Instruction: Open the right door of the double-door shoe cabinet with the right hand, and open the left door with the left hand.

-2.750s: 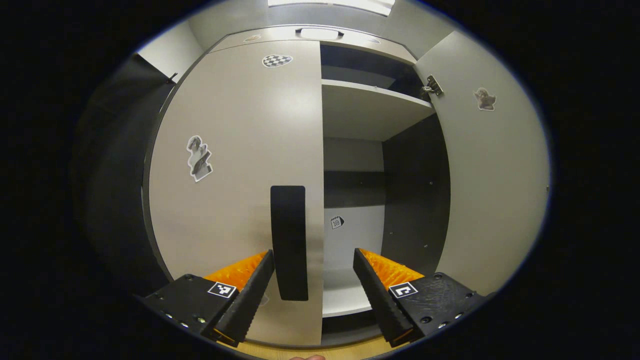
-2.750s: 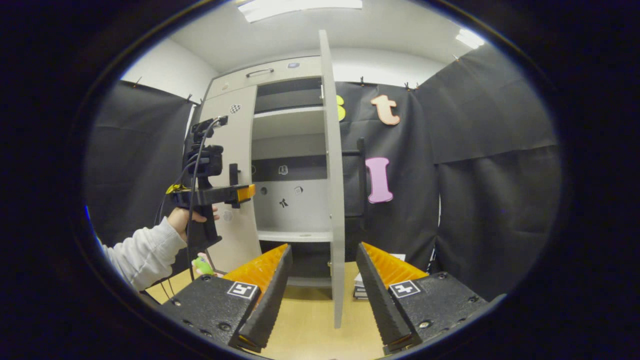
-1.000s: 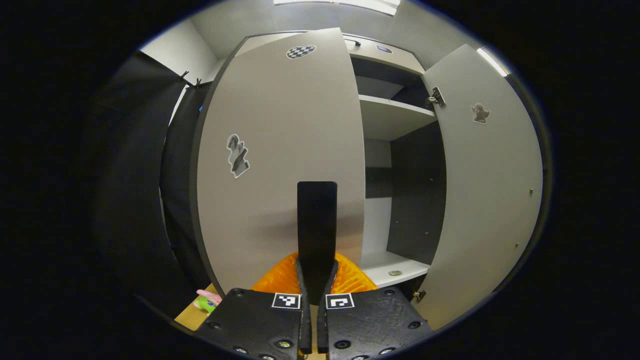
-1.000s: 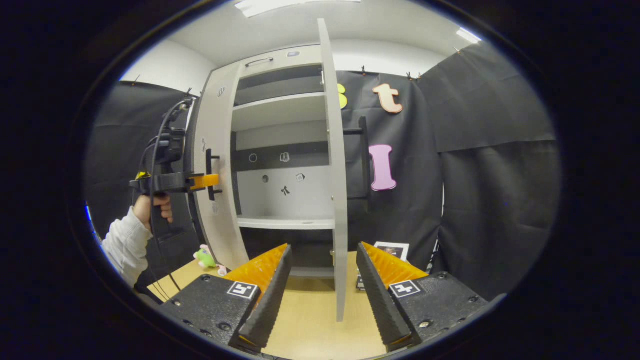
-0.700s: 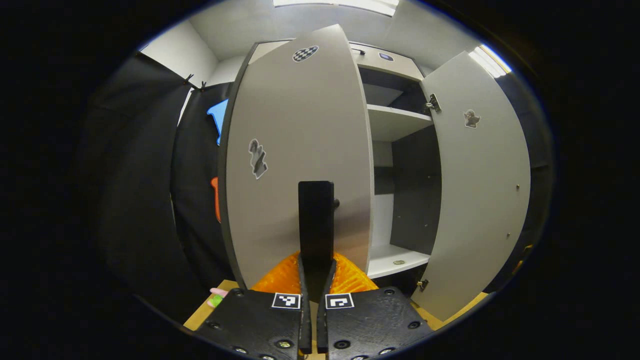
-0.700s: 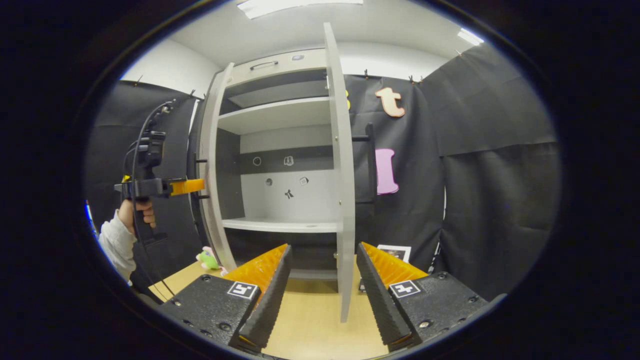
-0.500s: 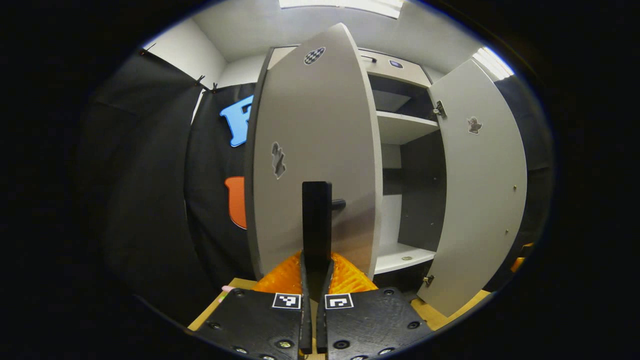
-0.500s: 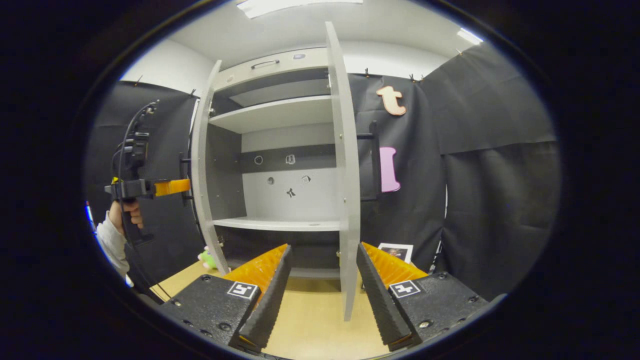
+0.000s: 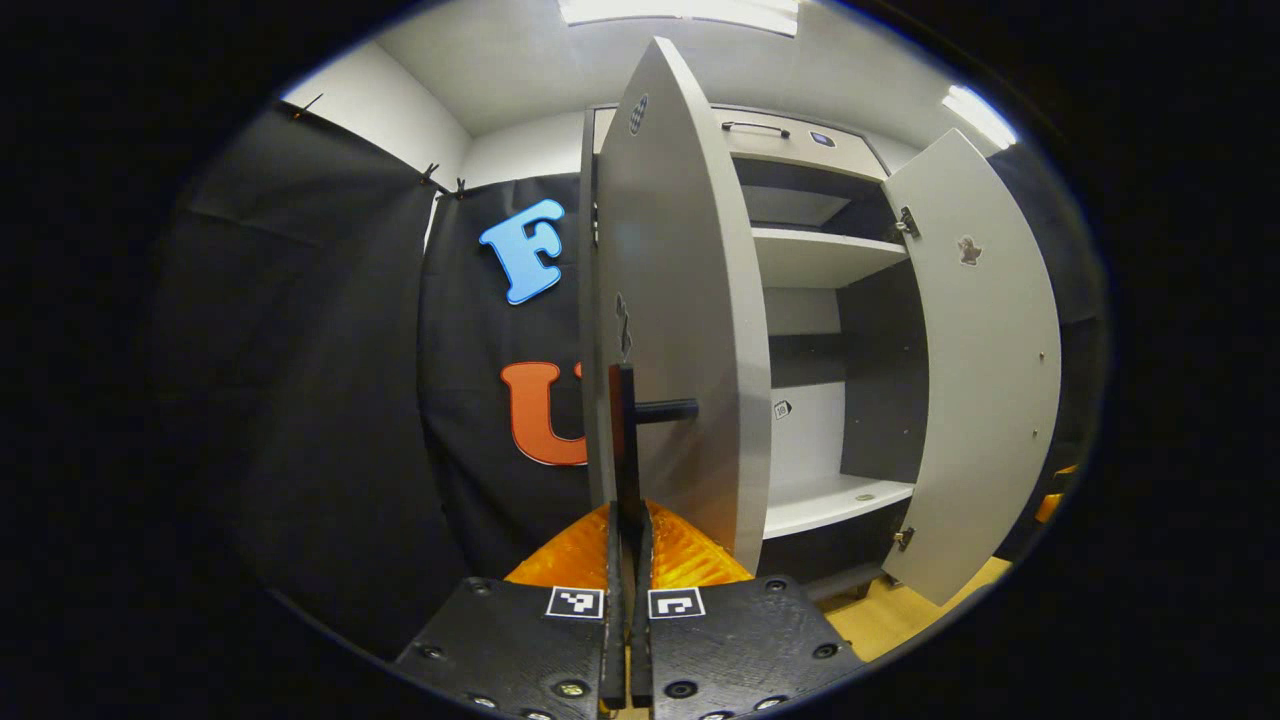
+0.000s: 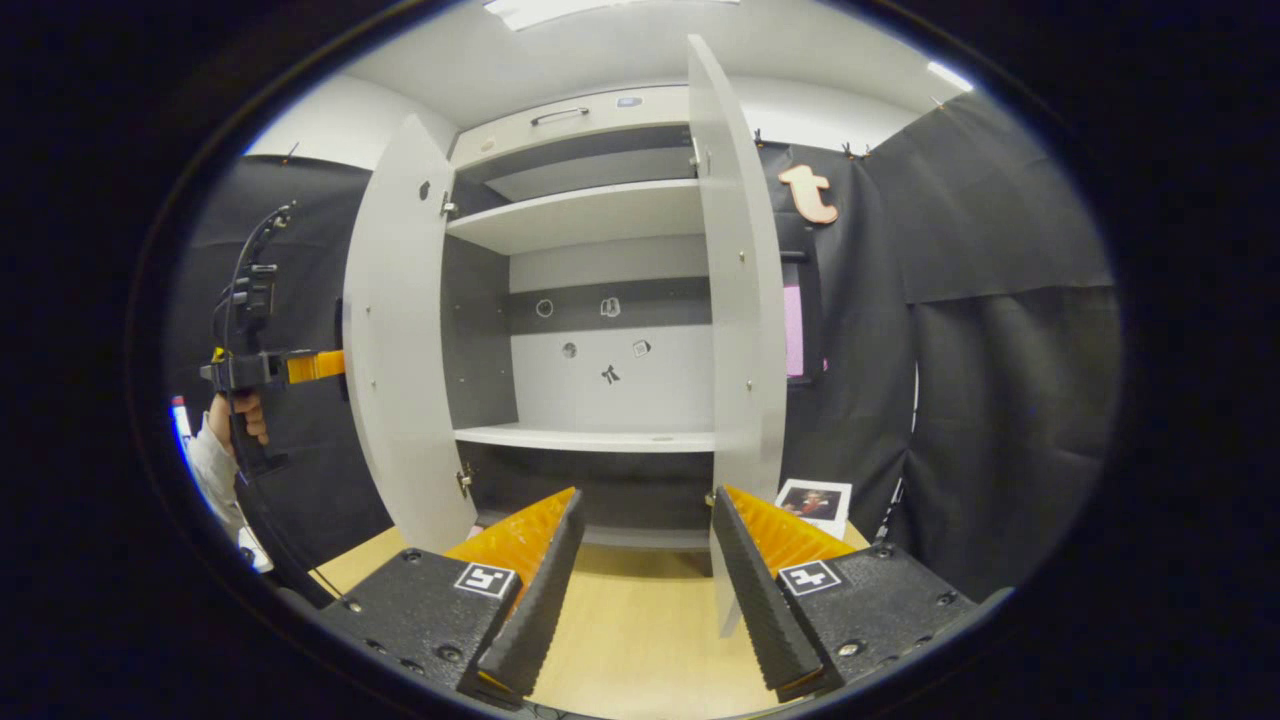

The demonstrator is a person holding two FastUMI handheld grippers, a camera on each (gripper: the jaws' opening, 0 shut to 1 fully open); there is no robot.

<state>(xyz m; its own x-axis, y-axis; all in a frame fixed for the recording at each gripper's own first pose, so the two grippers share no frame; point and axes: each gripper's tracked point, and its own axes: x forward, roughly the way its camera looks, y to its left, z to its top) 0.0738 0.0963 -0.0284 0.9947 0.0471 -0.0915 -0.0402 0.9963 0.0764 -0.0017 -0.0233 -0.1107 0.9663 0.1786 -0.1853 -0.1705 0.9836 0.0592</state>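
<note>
Both cabinet (image 10: 590, 215) doors hang wide open. The left gripper (image 9: 627, 540) is clamped on the left door's handle (image 9: 627, 440); the right gripper (image 10: 640, 540) sits with fingers spread, holding nothing, in front of the right door (image 10: 735, 300).

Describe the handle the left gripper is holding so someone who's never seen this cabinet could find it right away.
Start at the pale shoe cabinet with both doors swung open. On the outer face of the left door is a dark vertical bar handle on a short peg, and the left gripper is clamped on it.

left door (image 9: 680, 330) swung wide open, left tool (image 9: 627, 540) clamped on handle (image 9: 627, 440)
</note>
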